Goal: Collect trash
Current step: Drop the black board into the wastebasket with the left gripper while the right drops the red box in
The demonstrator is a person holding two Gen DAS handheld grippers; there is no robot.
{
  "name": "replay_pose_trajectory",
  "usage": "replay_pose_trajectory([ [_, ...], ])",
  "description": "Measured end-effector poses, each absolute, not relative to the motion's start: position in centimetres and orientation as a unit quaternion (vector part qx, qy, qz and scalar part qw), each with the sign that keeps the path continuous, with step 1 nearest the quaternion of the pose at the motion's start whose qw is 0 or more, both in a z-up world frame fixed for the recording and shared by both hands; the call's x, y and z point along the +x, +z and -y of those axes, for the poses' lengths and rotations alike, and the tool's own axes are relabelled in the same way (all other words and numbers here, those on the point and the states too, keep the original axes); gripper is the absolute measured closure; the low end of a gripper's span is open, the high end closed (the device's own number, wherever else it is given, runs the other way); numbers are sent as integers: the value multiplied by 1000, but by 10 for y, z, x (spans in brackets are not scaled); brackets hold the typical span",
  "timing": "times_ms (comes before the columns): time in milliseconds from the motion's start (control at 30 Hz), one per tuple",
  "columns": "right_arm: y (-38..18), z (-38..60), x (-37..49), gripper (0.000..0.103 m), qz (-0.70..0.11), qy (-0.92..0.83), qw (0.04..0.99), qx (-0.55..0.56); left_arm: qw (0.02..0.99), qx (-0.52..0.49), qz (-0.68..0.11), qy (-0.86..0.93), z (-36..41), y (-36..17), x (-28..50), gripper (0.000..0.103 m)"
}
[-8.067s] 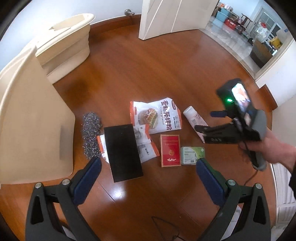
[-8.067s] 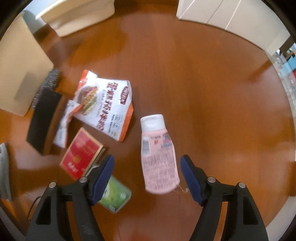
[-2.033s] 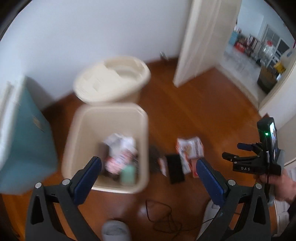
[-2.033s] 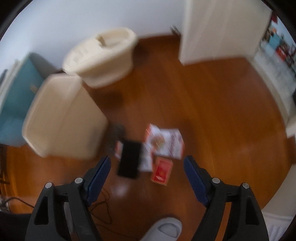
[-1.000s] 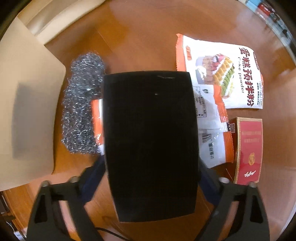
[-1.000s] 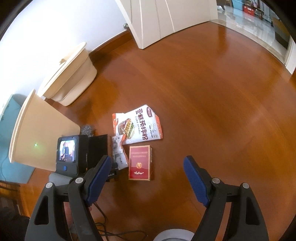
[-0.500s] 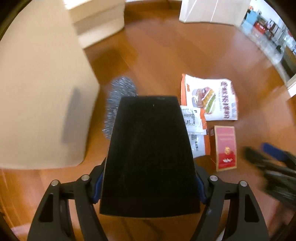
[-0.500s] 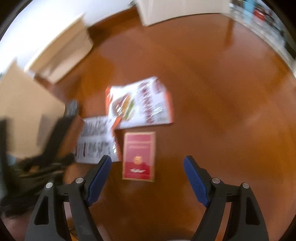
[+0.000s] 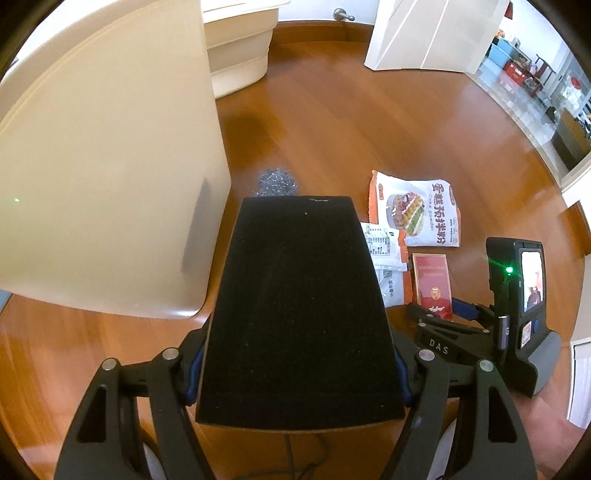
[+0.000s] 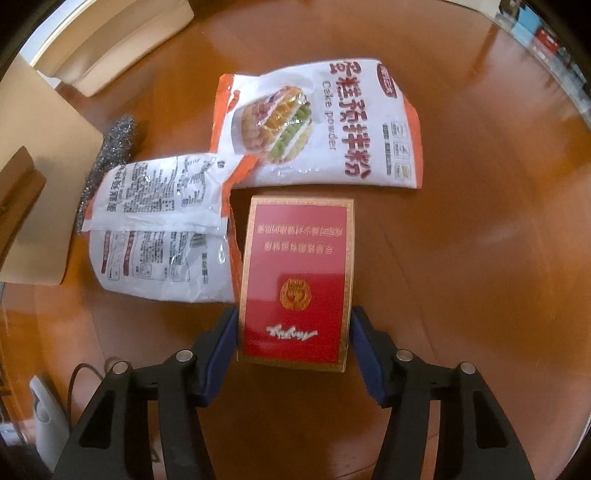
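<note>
The wood floor carried everything. The big cream bin stood on it at the left, and a cream tub sat behind the bin, near the wall. A white door stood open at the far side.

The left gripper was clamped on a flat black box. Its pads pressed the box on both sides, and the box was up off the floor, just beside the bin's wall.

On the floor past the box lay the trash. A cake powder bag lay flat, face up. A second bag, crumpled and turned over, lay beside it, and their edges touched. A steel scrubber lay behind that bag, near the bin.

The right gripper was down at the red box, which lay flat on the floor next to the crumpled bag. The jaws were closing, with the red box between them. The blue pads looked right up against its two long sides, but I could not tell if they were pressing it.
</note>
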State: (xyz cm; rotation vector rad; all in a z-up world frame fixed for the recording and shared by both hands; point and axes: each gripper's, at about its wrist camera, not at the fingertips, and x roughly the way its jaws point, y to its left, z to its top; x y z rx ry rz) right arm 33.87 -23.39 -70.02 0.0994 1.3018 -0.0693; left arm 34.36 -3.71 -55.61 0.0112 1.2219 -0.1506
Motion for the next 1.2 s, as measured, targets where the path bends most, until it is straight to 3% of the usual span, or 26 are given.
replay_pose_trajectory([
  [167, -691, 233, 335, 46, -597, -41, 801, 33, 822, -2, -564, -72, 37, -537, 338, 29],
  [333, -639, 242, 322, 46, -565, -57, 823, 23, 843, -10, -533, -77, 39, -486, 335, 29],
  [667, -443, 209, 303, 46, -452, -45, 889, -59, 891, -22, -453, 7, -44, -355, 364, 29],
  [900, -339, 173, 291, 46, -395, -47, 914, -81, 869, -2, -494, 45, -97, -373, 400, 28],
  [1200, -301, 160, 286, 46, -385, -56, 916, -97, 843, 17, -536, 48, -114, -407, 413, 25],
])
